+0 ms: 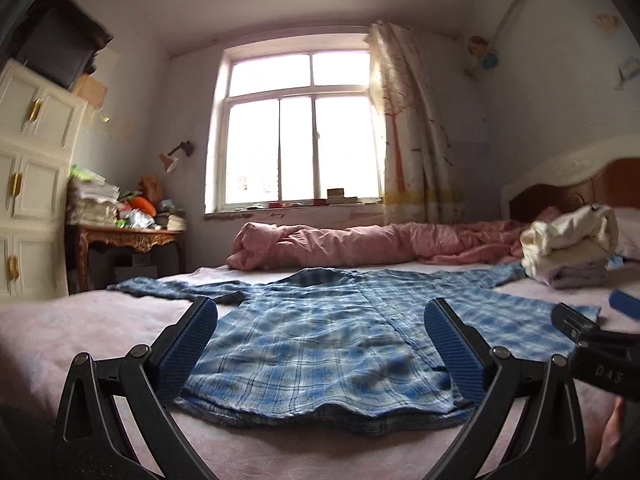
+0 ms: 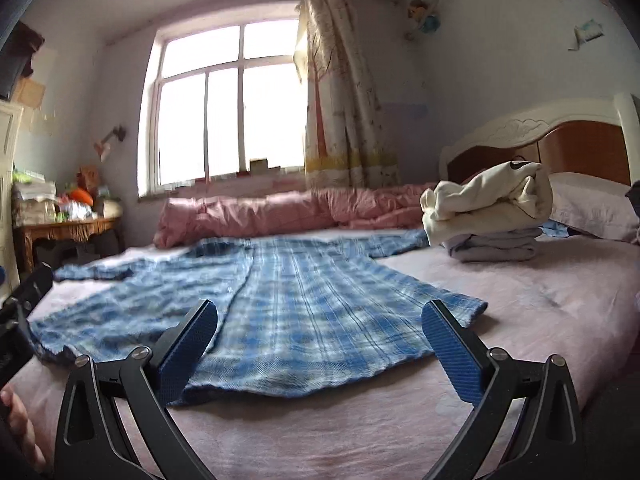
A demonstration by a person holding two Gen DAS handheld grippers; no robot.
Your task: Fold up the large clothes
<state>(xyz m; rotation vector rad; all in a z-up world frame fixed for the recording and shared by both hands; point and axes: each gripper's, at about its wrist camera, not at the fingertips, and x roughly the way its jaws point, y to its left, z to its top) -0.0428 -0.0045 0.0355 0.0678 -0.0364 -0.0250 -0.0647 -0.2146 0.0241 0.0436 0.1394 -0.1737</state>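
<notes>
Pink bed (image 1: 80, 332), plaid shirt (image 1: 320, 344) flat, between both spread tools (image 1: 320, 344) (image 2: 320, 348)

Letters "QAS" on right claw (image 1: 600, 354) body, partly readable

Pink quilt (image 1: 360, 242) below the window (image 1: 298, 128); cluttered, blurry side table (image 1: 128, 236).

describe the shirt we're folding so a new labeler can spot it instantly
Start at the wide bed with the pink sheet under the window. Spread flat across its middle, sleeves out to both sides, lies the blue-and-white plaid button-front shirt. It is the only patterned, unfolded garment: the pile of cream and grey folded clothes sits toward the headboard, and the rumpled pink quilt runs along the window side.
</notes>
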